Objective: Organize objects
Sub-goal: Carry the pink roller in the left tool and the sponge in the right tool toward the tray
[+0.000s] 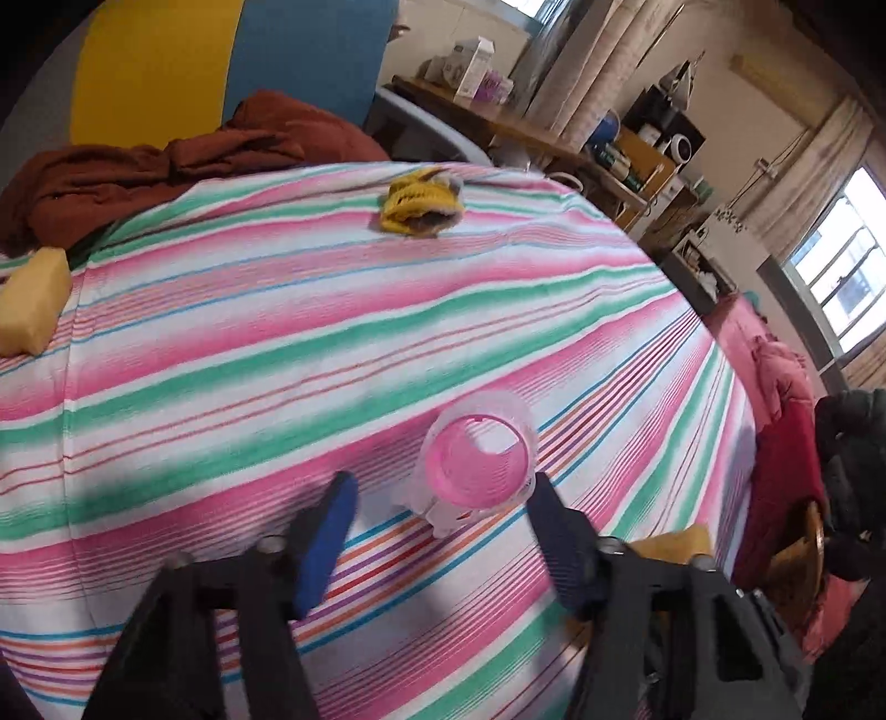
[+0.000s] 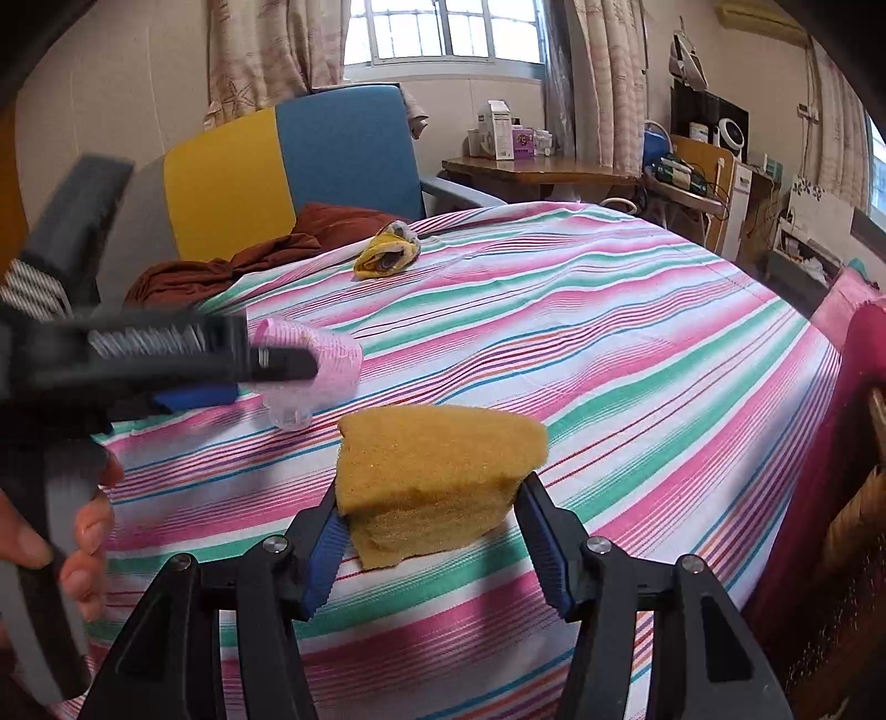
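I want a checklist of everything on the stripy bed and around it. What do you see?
Surface: striped sheet, mostly bare.
Job's things: pink cup lying on its side; yellow sponge; second sponge at the sheet's edge; yellow knit item far side.
Clutter: brown cloth.
Grippers: left gripper open around the cup, pads apart from it; right gripper shut on the yellow sponge.
Cables: nothing seen on the sheet.
Surroundings: blue-and-yellow chair, wooden desk, window.
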The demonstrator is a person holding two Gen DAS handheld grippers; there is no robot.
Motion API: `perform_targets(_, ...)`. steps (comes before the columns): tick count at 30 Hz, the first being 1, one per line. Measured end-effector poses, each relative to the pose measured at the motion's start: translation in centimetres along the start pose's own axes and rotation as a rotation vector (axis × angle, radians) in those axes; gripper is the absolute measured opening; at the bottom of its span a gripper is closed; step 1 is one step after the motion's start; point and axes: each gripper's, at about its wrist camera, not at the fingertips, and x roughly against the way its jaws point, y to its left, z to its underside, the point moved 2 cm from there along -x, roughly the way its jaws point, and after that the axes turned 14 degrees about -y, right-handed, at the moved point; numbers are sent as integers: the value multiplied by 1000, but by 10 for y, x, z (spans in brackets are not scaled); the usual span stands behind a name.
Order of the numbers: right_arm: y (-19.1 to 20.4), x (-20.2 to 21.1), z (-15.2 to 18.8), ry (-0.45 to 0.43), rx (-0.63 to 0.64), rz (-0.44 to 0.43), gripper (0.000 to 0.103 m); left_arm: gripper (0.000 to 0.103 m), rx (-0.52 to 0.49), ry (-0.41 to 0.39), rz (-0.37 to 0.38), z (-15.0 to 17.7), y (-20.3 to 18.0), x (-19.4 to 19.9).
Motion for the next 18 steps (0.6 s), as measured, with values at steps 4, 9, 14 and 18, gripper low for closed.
perform_targets(4,-2,0,0,2,-21,-4,59,32,-29,6,-3,14,5,-1)
perform_targets(9,-2,1,-1,2,-29,-4,59,20,-73,2,25,17,-2,3)
perform_targets(14,-4,2,-2,2,-35,7,59,76,-93,-77,34,7,-11,19)
perform_targets(18,-11,5,-2,5,-56,31,59,91,-61,-115,26,-9,-17,18)
